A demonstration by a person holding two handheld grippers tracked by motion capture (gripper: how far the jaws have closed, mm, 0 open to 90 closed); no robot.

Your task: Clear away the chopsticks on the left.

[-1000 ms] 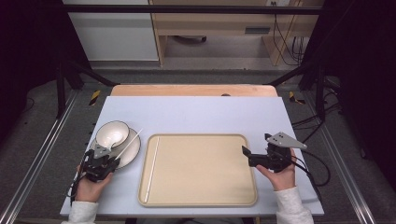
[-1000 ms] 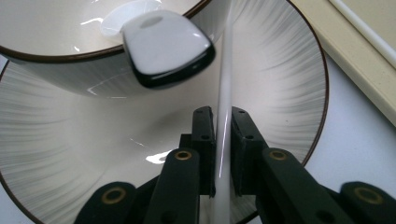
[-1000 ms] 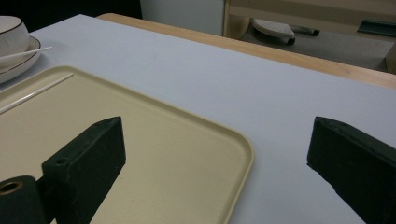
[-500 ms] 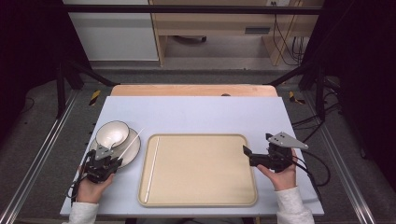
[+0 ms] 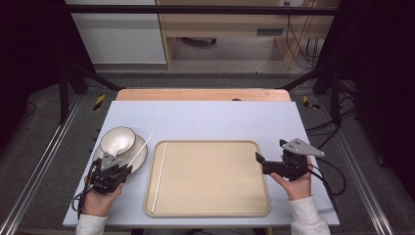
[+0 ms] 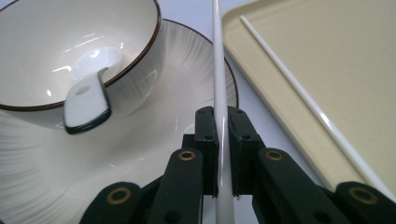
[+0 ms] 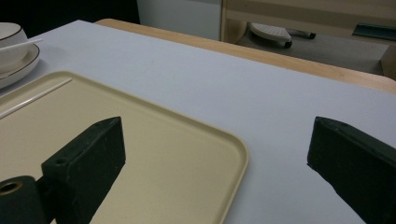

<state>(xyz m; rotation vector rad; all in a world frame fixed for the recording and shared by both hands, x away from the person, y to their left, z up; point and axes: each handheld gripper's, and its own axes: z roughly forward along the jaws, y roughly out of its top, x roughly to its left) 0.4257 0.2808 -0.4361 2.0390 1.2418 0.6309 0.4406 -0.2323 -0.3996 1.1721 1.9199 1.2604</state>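
Observation:
My left gripper (image 5: 125,169) is shut on a white chopstick (image 5: 142,147), which slants up over a ribbed plate (image 5: 138,159). In the left gripper view the chopstick (image 6: 218,70) runs straight out between the closed jaws of the left gripper (image 6: 222,126). On the plate (image 6: 182,70) stands a dark-rimmed bowl (image 6: 56,37) with a white spoon (image 6: 88,93) inside. A second chopstick (image 5: 160,176) lies along the left side of the beige tray (image 5: 210,181). My right gripper (image 5: 261,164) hovers open at the tray's right edge, with nothing between its jaws (image 7: 217,135).
The tray (image 7: 177,154) sits mid-table on a pale grey mat. A wooden table edge (image 5: 203,94) runs along the far side. Dark frame rails stand to both sides. Cables trail from the right gripper toward the table's right edge.
The right gripper has drifted slightly to the right. The left gripper keeps its hold on the chopstick and has barely moved.

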